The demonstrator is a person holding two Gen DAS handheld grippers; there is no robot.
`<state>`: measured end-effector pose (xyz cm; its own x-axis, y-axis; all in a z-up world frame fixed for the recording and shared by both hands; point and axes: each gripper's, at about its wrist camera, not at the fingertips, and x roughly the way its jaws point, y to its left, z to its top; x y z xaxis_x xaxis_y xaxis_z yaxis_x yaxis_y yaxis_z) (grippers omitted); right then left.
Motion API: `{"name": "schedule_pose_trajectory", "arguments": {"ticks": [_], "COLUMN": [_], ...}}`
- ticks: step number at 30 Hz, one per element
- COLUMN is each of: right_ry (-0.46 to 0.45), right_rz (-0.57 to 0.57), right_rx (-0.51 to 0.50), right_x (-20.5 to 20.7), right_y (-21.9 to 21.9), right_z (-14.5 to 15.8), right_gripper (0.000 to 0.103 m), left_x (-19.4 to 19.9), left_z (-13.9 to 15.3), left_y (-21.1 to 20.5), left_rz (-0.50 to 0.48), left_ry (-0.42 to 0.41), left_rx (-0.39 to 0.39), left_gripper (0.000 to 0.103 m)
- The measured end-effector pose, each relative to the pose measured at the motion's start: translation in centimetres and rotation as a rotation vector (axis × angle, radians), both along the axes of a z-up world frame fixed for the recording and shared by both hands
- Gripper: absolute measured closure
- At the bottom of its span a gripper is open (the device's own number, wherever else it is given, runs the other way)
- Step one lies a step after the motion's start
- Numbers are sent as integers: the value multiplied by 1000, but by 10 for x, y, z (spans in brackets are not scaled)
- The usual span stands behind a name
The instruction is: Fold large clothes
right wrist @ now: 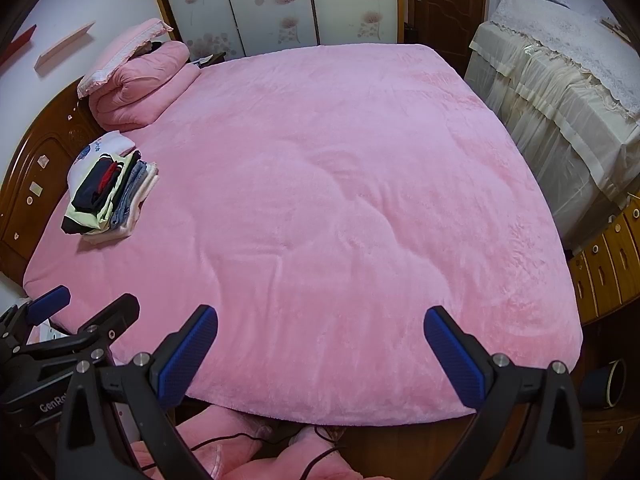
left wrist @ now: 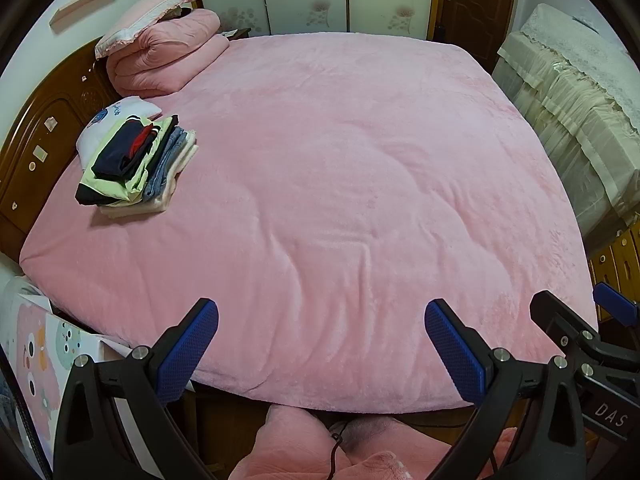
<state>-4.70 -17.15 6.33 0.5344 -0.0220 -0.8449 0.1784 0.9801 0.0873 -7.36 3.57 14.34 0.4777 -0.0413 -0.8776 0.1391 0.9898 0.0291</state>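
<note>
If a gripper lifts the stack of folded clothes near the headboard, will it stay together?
Probably not: the stack of folded clothes looks soft and loosely layered, with edges fanned out, so upper pieces may slide. It would likely sag when gripped from one side. The plush pink blanket underneath may drag.

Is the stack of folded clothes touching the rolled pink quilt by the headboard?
Apart. The left wrist view shows bare pink bedspread between the stack of folded clothes and the rolled pink quilt.

Even, soft indoor light with faint shadows; both views sharp, strongly fisheye-curved, with dark vignetted corners.
</note>
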Motion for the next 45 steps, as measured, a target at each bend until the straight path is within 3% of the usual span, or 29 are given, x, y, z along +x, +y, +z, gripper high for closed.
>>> {"name": "schedule_pose_trajectory", "arguments": {"ticks": [45], "right_ry": [61], "right_rz": [22], "right_rx": [-2], "right_x": [26], "right_y": [-3], "right_z": [-8], "right_gripper": [0], "left_x": [25], "left_z": [-9], "left_y": [3], "left_rz": [2], "left_ry": [57], "left_rx": [18], "left_gripper": [1]}}
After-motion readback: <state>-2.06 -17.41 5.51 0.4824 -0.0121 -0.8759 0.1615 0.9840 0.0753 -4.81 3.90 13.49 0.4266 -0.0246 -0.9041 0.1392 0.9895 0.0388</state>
